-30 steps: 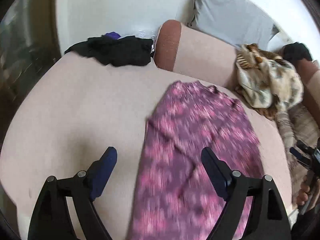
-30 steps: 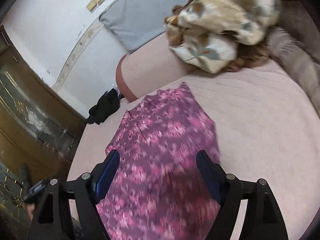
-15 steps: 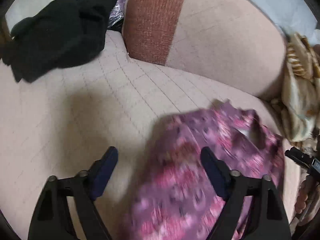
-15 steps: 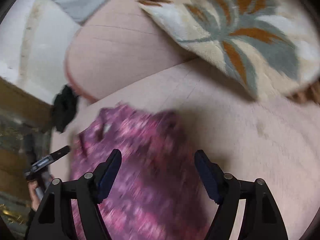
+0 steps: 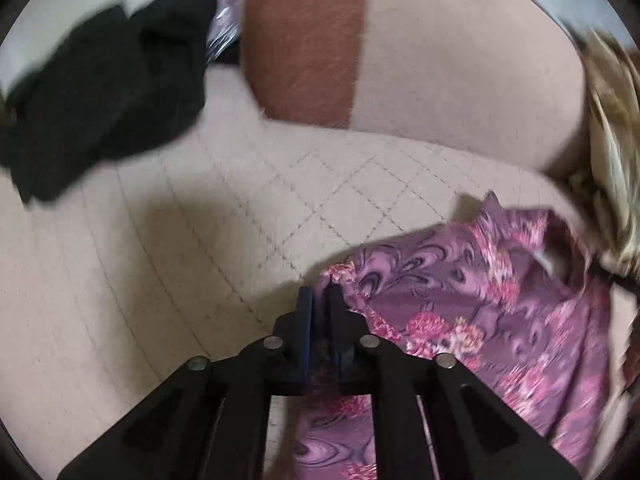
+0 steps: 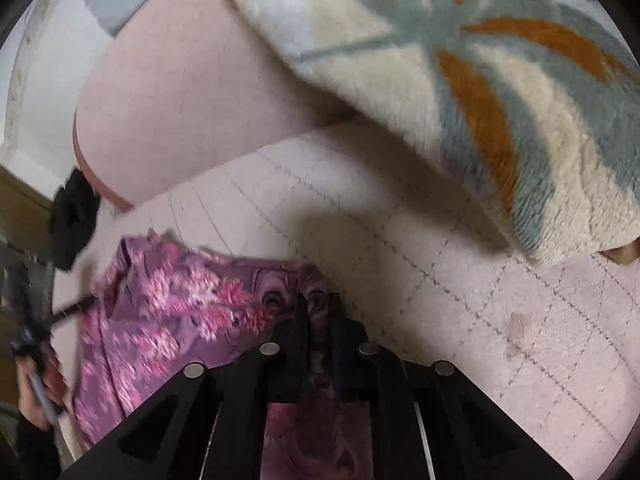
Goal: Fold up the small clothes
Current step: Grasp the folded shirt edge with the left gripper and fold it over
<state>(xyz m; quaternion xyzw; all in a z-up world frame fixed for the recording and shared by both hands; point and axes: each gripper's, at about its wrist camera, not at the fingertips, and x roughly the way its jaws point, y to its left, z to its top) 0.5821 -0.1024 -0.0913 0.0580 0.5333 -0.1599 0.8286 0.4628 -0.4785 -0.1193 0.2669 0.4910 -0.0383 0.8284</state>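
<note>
1. My left tongs (image 5: 320, 300) are closing on a bunched corner of the purple floral garment (image 5: 480, 300); the cloth sits pinched between the pads, with barely a gap left.
2. My right tongs (image 6: 318, 304) are closing the same way on the opposite corner of that garment (image 6: 180, 300), fabric gathered between the pads.
3. The garment lies on the quilted bed cover (image 5: 180, 260), its far edge stretched between my two grips, the rest trailing back under me.
4. I judge this the pick-up step: both far corners taken, no fold laid yet. Next I should lift both corners together, keep the edge taut, and carry it over the body of the cloth.
5. Farther off lie a black garment (image 5: 104, 92), a bolster (image 5: 420, 60) and a leaf-patterned blanket (image 6: 500, 80).
6. I can read no brand or writing anywhere.
</note>
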